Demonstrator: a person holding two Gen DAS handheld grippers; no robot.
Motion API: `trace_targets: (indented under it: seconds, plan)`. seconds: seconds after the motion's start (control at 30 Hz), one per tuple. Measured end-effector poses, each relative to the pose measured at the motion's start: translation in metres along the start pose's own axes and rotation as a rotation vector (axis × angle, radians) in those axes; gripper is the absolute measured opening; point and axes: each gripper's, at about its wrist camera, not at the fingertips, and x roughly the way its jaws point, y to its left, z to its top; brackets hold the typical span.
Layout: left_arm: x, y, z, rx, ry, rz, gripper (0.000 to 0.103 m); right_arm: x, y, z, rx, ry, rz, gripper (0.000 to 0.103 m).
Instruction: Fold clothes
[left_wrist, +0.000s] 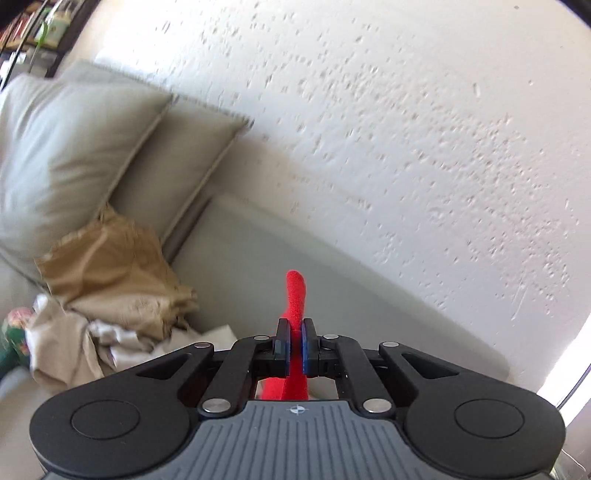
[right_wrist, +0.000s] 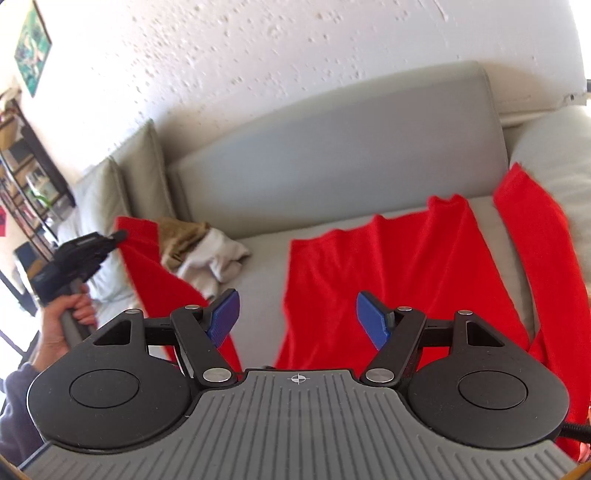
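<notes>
Folding has barely begun: your left tongs (left_wrist: 294, 338) pinch one edge of the red garment (right_wrist: 388, 280), mostly spread across the sofa seat (right_wrist: 258, 280); your right tongs (right_wrist: 297, 319) hover open, empty. No fold yet.

Home living room: grey sofa (right_wrist: 332, 147) with loose cushions (left_wrist: 66, 147) against a textured white wall (left_wrist: 406, 129), laundry pile (left_wrist: 110, 288) on the seat, framed picture (right_wrist: 32, 46) on the wall, cluttered bookshelf (right_wrist: 26, 177) at far left.
</notes>
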Motion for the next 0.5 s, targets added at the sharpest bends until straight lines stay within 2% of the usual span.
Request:
trace_targets:
  seconds: [0.1, 0.23, 0.4, 0.5]
  plan:
    - [-0.035, 0.017, 0.014, 0.014, -0.042, 0.055, 0.004, -0.017, 0.020, 0.001, -0.027, -0.028, 0.031, 0.072]
    - [-0.050, 0.069, 0.005, -0.096, -0.019, 0.128, 0.004, -0.021, 0.045, 0.000, -0.042, -0.019, 0.056, 0.072]
    - [-0.050, 0.151, -0.045, -0.293, 0.024, 0.193, 0.004, -0.008, 0.062, -0.011, -0.022, 0.029, 0.083, 0.072]
    - [-0.044, 0.197, -0.084, -0.402, 0.058, 0.267, 0.004, 0.002, 0.068, -0.020, -0.016, 0.070, 0.091, 0.072]
